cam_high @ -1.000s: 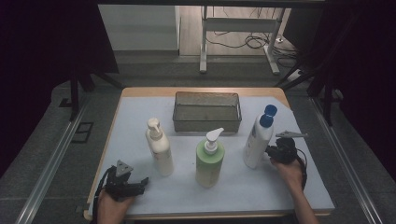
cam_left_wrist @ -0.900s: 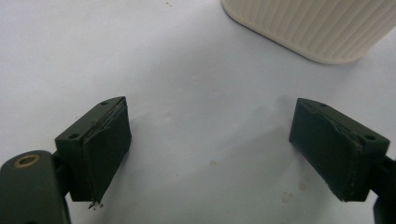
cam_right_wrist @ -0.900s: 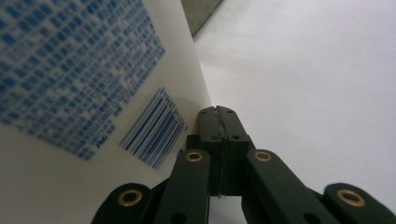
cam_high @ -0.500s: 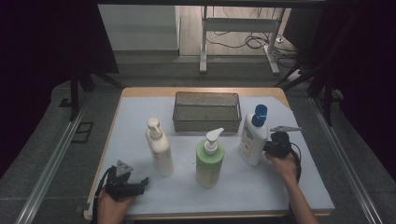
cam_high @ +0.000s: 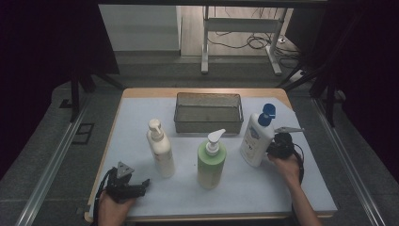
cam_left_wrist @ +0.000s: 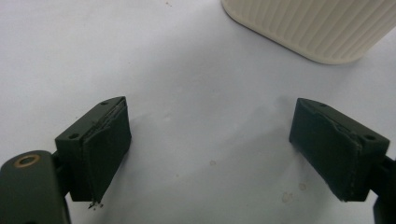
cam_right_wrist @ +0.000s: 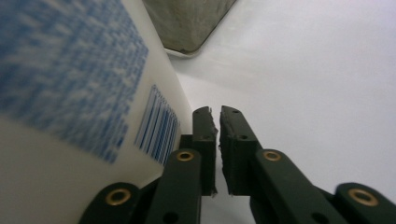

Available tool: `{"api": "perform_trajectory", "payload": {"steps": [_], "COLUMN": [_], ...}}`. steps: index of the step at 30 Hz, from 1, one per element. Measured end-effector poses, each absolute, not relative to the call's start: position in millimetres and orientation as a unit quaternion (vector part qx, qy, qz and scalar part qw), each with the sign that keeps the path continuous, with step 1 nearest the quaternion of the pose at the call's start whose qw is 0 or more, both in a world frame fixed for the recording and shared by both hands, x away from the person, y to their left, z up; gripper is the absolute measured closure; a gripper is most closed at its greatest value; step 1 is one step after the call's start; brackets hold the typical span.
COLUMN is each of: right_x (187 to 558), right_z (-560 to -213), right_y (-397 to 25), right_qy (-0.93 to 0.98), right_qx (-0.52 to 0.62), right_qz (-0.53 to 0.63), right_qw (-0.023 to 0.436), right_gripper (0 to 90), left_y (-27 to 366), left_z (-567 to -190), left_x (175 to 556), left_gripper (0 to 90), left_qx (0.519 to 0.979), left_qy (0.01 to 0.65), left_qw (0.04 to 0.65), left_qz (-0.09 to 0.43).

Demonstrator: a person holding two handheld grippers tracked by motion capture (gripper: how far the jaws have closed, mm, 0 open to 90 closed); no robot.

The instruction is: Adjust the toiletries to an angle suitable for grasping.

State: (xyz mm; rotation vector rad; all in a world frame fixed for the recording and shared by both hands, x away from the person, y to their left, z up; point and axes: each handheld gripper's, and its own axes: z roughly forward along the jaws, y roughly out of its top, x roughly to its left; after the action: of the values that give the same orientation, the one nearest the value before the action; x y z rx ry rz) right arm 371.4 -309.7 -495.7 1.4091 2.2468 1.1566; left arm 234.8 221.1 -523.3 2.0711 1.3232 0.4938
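- We see the right gripper [cam_high: 277, 145] at the right of the tabletop [cam_high: 291, 188], pressed against the lower side of a white pump bottle with a blue cap [cam_high: 256, 137].
- In the right gripper view its fingers [cam_right_wrist: 205, 140] are drawn together with only a thin slit between them and nothing in it; the left finger's outer face lies against the bottle's barcode side.
- That bottle tilts, cap leaning toward the grey mesh basket [cam_high: 208, 113] just behind it.
- We find the left gripper [cam_high: 141, 184] low at the front left corner, fingers [cam_left_wrist: 100, 144] spread wide over bare white surface, gripping nothing.
- A cream ribbed pump bottle [cam_high: 160, 149] stands just ahead of those fingers, apart from them.
- A green pump bottle [cam_high: 211, 161] stands upright between the two others.
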Motion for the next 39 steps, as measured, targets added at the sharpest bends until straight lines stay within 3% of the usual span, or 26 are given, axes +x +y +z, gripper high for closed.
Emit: {"api": "perform_trajectory", "payload": {"steps": [5, 6, 8, 9, 10, 13, 24, 30, 39], "right_x": [362.0, 356.4, 354.7, 349.2, 349.2, 338.8, 314.8, 299.1, 287.1], "right_z": [-488.7, -485.6, -484.9, -483.2, -483.2, -482.5, -478.8, -474.9, -468.1], "right_y": [-314.4, -317.6, -319.1, -323.3, -323.3, -328.6, -339.0, -339.5, -340.6], "right_qy": [0.773, 0.771, 0.772, 0.774, 0.774, 0.777, 0.774, 0.774, 0.771], "right_qx": [0.480, 0.482, 0.482, 0.482, 0.482, 0.477, 0.462, 0.459, 0.451], "right_qz": [0.389, 0.384, 0.381, 0.374, 0.374, 0.368, 0.382, 0.387, 0.409], "right_qw": [0.148, 0.158, 0.162, 0.172, 0.172, 0.186, 0.203, 0.201, 0.188], "right_gripper": [67.8, 58.5, 54.7, 44.4, 44.4, 33.5, 30.4, 17.0, 12.6], "left_y": [221.0, 221.1, 221.1, 220.9, 220.9, 220.9, 220.8, 220.8, 220.9], "left_z": [-523.3, -523.3, -523.2, -523.3, -523.3, -523.3, -523.3, -523.4, -523.3], "left_x": [234.7, 234.7, 234.7, 234.7, 234.7, 234.6, 234.5, 234.5, 234.6], "left_gripper": [12.5, 12.5, 12.5, 12.5, 12.5, 12.5, 12.6, 12.6, 12.6], "left_qx": [0.785, 0.785, 0.785, 0.784, 0.784, 0.784, 0.784, 0.784, 0.784], "left_qy": [0.502, 0.501, 0.501, 0.502, 0.502, 0.502, 0.502, 0.502, 0.501], "left_qw": [0.312, 0.312, 0.312, 0.313, 0.313, 0.313, 0.313, 0.313, 0.312], "left_qz": [0.187, 0.187, 0.187, 0.187, 0.187, 0.187, 0.188, 0.188, 0.189]}}
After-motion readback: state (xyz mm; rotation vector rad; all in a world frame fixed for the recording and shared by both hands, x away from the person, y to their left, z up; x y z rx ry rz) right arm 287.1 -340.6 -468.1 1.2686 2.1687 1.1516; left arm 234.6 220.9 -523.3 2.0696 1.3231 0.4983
